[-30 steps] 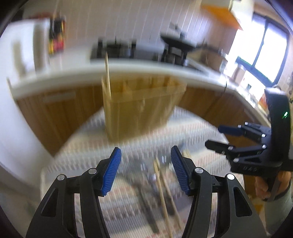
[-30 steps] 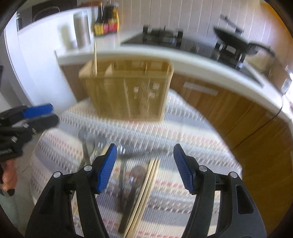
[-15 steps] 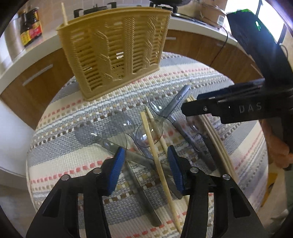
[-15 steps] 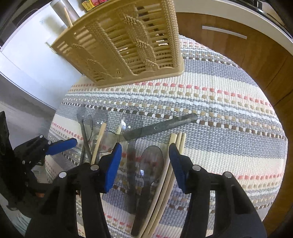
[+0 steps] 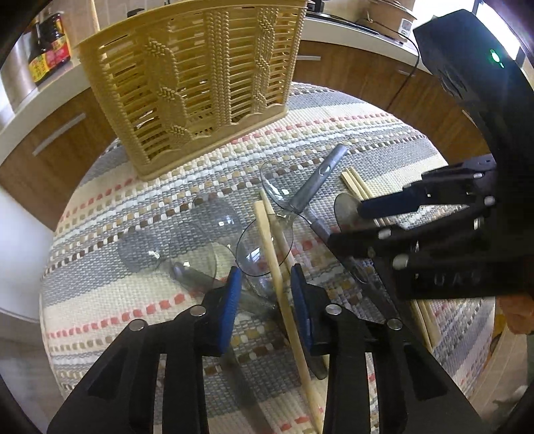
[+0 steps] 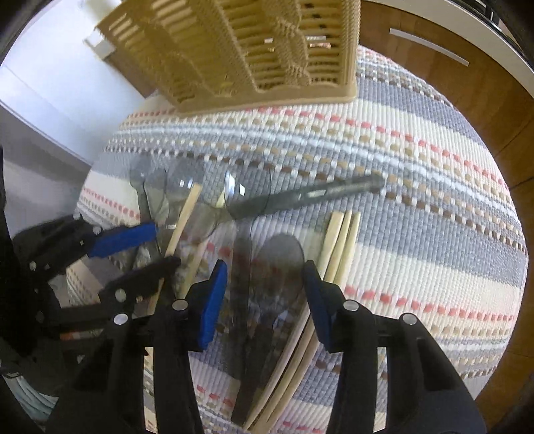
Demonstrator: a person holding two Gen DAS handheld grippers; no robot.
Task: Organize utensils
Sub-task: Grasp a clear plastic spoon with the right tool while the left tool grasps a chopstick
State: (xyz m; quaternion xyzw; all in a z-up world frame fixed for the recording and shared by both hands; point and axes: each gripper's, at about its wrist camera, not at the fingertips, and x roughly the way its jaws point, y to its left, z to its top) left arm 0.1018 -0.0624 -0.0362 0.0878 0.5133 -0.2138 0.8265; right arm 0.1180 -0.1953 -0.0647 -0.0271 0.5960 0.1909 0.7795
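Note:
A tan slatted utensil basket (image 5: 197,83) stands at the far side of a round table with a striped woven cloth (image 5: 333,133); it also shows in the right wrist view (image 6: 267,46). Several clear plastic spoons (image 5: 213,220) and wooden chopsticks (image 5: 277,267) lie mixed on the cloth. My left gripper (image 5: 265,293) is open, low over the pile, its jaws either side of a chopstick. My right gripper (image 6: 265,297) is open, jaws around a grey spoon (image 6: 280,257) beside more chopsticks (image 6: 337,240). The right gripper also shows in the left wrist view (image 5: 417,213).
A white counter with sauce bottles (image 5: 50,46) and wooden cabinet fronts (image 5: 360,73) lies behind the table. The table edge drops off on all sides. One chopstick stands in the basket's left corner (image 5: 95,13).
Both grippers have dropped from well above the table down onto the utensil pile and moved closer together. The left jaws have narrowed around a chopstick; the right jaws straddle a spoon.

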